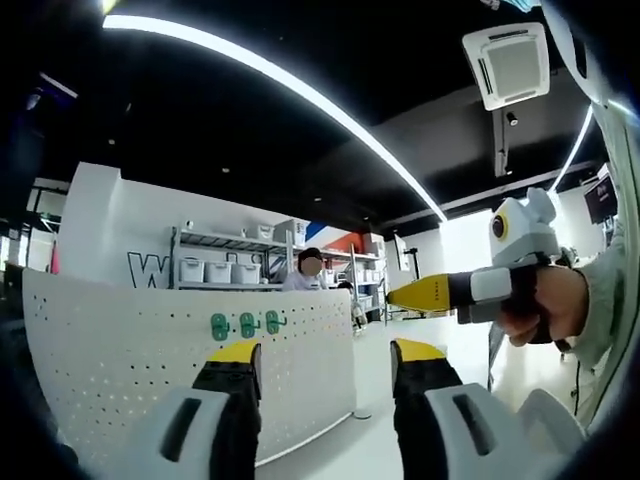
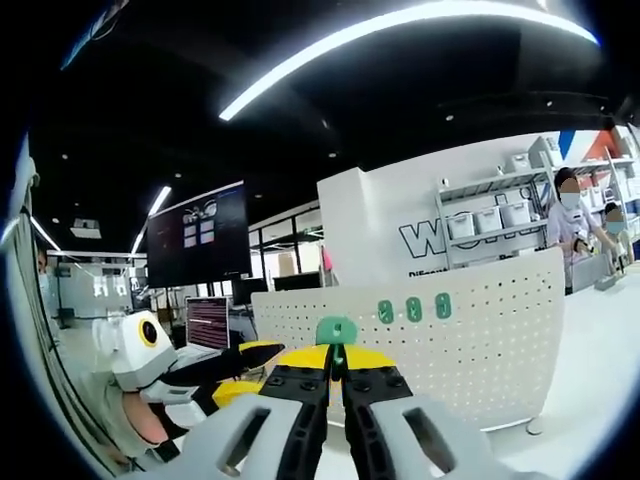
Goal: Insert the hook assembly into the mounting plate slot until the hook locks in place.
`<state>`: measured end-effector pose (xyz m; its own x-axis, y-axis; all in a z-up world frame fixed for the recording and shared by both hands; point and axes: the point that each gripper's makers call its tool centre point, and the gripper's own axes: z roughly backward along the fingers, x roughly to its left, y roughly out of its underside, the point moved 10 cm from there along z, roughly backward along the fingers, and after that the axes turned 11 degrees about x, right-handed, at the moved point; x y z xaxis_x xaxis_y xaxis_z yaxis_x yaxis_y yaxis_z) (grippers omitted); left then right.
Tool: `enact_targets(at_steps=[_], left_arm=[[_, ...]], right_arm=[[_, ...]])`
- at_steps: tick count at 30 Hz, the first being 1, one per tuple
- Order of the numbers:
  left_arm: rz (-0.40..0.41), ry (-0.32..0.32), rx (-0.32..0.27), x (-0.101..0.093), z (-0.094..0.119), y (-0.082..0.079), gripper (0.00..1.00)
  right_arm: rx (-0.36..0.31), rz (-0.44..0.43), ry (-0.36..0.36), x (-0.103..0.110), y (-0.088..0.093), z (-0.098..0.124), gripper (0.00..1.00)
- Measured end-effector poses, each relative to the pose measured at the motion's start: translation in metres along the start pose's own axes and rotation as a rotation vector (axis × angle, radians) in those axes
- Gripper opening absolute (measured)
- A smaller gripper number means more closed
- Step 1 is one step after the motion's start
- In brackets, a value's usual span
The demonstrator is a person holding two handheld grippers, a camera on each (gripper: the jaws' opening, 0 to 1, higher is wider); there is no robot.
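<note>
A white perforated mounting plate (image 1: 130, 350) (image 2: 490, 330) stands upright ahead, with three green hooks (image 1: 247, 323) (image 2: 413, 308) set in a row near its top edge. In the right gripper view my right gripper (image 2: 336, 362) is shut on a fourth green hook (image 2: 336, 329), held just in front of the plate's left part and apart from it. My left gripper (image 1: 325, 352) is open with nothing between its yellow-tipped jaws, which point at the plate's right end. The right gripper (image 1: 397, 296) comes in from the right, held by a hand (image 1: 550, 305). The left gripper (image 2: 248, 368) shows low on the left.
Behind the plate are metal shelves with white bins (image 1: 215, 268) (image 2: 490, 218) and people (image 1: 310, 268) (image 2: 568, 215) at a counter. A dark wall screen (image 2: 198, 232) and a monitor (image 2: 207, 322) stand to the left. A white table surface (image 2: 600, 380) carries the plate.
</note>
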<state>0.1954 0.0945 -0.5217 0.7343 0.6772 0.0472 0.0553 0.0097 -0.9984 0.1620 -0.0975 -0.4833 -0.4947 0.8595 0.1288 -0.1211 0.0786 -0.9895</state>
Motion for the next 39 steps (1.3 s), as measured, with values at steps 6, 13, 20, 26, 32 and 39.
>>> enact_targets(at_steps=[6,13,20,26,32,39], left_arm=[[0.010,-0.010,0.013,0.001,0.003,0.004,0.57],[0.016,-0.021,0.024,0.002,0.004,0.006,0.57],[0.018,-0.023,0.029,0.004,0.003,0.007,0.57],[0.019,-0.028,0.031,0.006,0.003,0.009,0.56],[0.019,-0.038,0.039,0.009,0.003,0.012,0.57],[0.018,-0.048,0.045,0.012,0.003,0.014,0.57]], right_arm=[[0.000,0.008,0.023,-0.008,-0.002,0.001,0.01],[0.001,0.026,0.055,-0.019,-0.004,0.000,0.01],[0.015,0.054,0.080,-0.025,-0.003,-0.003,0.01],[0.020,0.059,0.107,-0.036,-0.003,-0.007,0.01],[0.024,0.054,0.139,-0.052,-0.003,-0.010,0.01],[0.032,0.045,0.169,-0.065,-0.002,-0.013,0.01]])
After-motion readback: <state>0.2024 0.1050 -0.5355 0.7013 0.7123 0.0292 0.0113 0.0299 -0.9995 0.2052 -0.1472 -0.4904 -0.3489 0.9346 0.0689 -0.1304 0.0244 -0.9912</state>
